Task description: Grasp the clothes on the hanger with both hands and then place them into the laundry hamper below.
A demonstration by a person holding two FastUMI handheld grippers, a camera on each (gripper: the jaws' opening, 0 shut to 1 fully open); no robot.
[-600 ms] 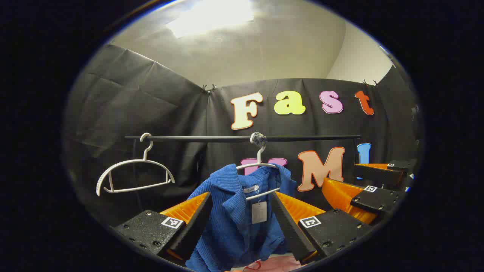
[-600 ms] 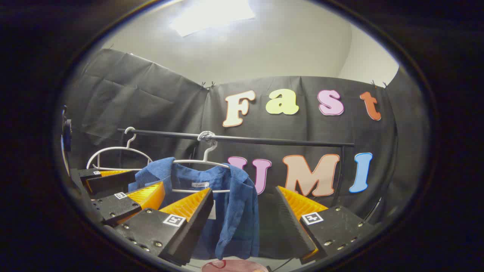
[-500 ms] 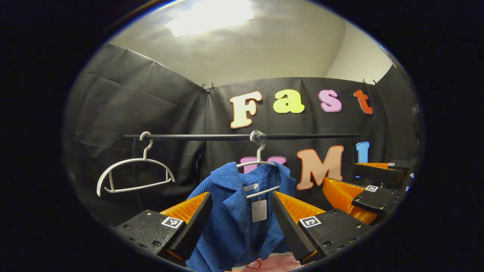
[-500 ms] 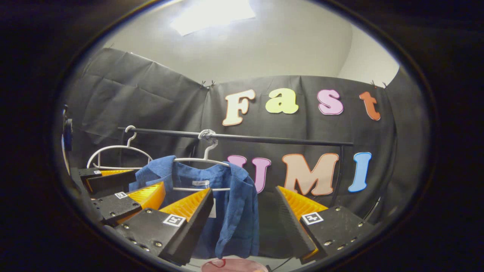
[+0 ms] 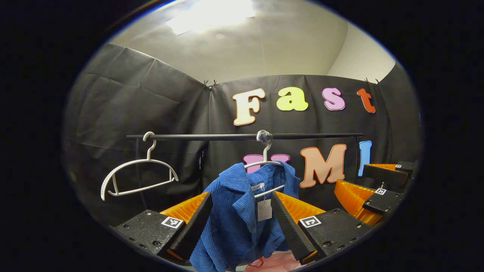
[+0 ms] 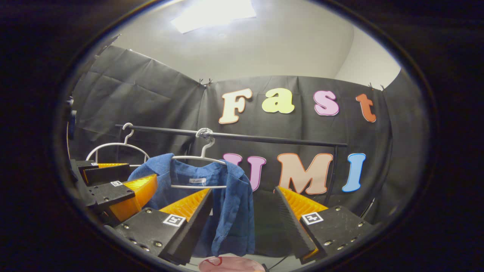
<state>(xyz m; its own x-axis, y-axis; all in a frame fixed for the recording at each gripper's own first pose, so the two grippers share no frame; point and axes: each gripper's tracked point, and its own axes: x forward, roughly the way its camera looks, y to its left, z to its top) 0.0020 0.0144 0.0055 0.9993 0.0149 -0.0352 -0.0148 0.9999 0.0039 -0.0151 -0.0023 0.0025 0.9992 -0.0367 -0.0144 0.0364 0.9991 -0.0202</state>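
Note:
A blue ribbed shirt (image 5: 236, 219) (image 6: 230, 211) with a paper tag hangs on a white hanger (image 5: 264, 163) (image 6: 198, 158) from a black rail (image 5: 211, 137) (image 6: 264, 138). My left gripper (image 5: 240, 223) is open, and the shirt hangs beyond the gap between its orange and black fingers. My right gripper (image 6: 242, 223) is open too, with the shirt's right side just beyond its left finger. In the right gripper view the left gripper (image 6: 113, 181) stands open at the left edge. In the left gripper view the right gripper (image 5: 372, 185) stands open at the right. A pink hamper rim (image 5: 276, 262) (image 6: 230, 264) peeks out below the shirt.
A second white hanger (image 5: 138, 175) (image 6: 115, 148), bare, hangs at the rail's left end. The rail's upright post (image 6: 332, 170) stands at the right. Black cloth walls close in the back and both sides.
In the left gripper view the scene has slid slightly right and the right gripper has dropped and drawn back toward the right edge. In the right gripper view the scene has slid slightly left. Both grippers stay open.

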